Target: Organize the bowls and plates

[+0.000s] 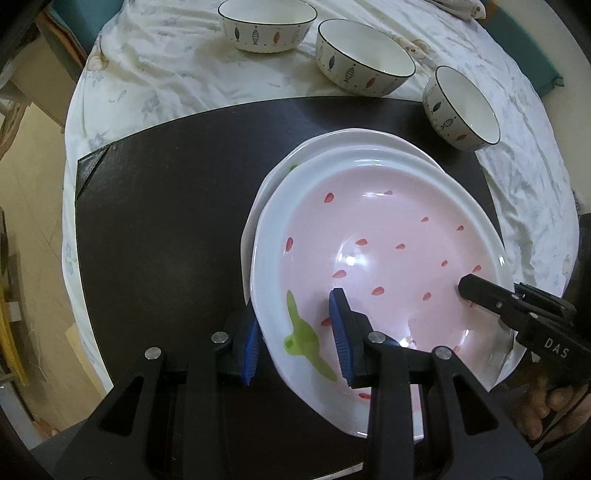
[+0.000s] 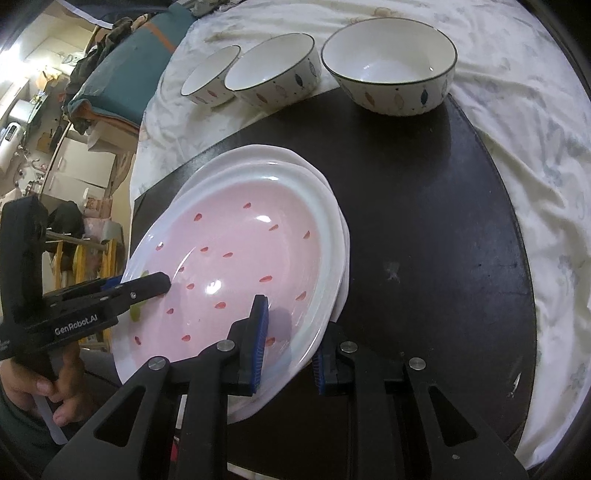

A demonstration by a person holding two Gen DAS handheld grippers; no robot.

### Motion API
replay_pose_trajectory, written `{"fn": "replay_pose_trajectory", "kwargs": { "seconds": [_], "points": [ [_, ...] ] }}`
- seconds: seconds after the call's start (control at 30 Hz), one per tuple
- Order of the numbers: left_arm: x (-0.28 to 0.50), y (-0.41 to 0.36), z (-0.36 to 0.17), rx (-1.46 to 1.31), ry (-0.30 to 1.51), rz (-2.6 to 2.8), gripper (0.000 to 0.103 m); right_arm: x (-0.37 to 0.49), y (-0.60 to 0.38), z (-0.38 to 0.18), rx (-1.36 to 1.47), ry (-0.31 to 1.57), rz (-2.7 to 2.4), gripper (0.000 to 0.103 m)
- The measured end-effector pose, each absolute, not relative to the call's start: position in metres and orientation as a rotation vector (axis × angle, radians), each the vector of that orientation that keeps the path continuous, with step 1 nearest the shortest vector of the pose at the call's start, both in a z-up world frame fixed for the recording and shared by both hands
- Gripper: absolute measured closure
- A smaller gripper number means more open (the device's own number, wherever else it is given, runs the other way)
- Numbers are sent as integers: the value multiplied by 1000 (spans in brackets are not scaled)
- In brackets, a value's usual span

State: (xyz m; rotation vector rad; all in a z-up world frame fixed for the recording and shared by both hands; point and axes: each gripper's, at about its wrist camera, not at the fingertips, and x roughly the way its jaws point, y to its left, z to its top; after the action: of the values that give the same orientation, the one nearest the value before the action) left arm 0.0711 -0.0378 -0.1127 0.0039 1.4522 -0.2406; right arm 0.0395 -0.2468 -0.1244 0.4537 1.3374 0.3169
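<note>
Two views, differing cover. Left wrist view: green leaf mark (image 1: pixel 301 334) painted on the pink plate (image 1: pixel 388 251), plain between the left gripper (image 1: pixel 295 345) pads; bare floor off to the left of the cloth-covered surface (image 1: pixel 155 74). Right wrist view: cluttered room beyond the left-hand edge, teal bundle (image 2: pixel 125 74), a hand (image 2: pixel 48 391) wrapped round the left gripper's handle; leaf mark mostly hidden behind that gripper's finger.

Pink plate, red flecks, white rim, stacked on a second white plate (image 1: pixel 332 142) whose edge peeps out at the far side; both on a dark board (image 1: pixel 166 221). Left gripper clamped on the pink plate's rim: one blue pad (image 1: pixel 341 339) inside on the pink face, the other (image 1: pixel 251 349) outside under the rim. Right gripper (image 2: pixel 288 345) likewise gripping the opposite rim, one blue pad (image 2: pixel 258 343) over the pink face, the other (image 2: pixel 319 371) outside below the edge. Plate tilted, its near edges raised at both grips. Cannot tell whether the lower plate is pinched too.

Three fish-patterned bowls (image 1: pixel 267 26) (image 1: pixel 364 55) (image 1: pixel 461 107) well beyond the fingertips, in a row at the board's far edge, the nearest one resting partly on the board.

Writing: "DAS" on the right gripper's body in the left wrist view; "GenRobot.AI" on the left gripper's body in the right wrist view.
</note>
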Motion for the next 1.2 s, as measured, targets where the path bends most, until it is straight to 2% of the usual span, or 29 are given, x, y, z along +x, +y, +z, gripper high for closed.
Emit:
{"fn": "replay_pose_trajectory", "kwargs": {
  "seconds": [0.73,0.87,1.2],
  "points": [
    [70,-46,-120,193,1467,-180,72,41,-249,-129,475,1368,315,81],
    [76,-43,-131,172,1482,-171,61,40,-246,-127,448,1379,316,81],
    [77,-40,-133,157,1468,-177,60,41,-250,-115,408,1385,281,81]
  ]
}}
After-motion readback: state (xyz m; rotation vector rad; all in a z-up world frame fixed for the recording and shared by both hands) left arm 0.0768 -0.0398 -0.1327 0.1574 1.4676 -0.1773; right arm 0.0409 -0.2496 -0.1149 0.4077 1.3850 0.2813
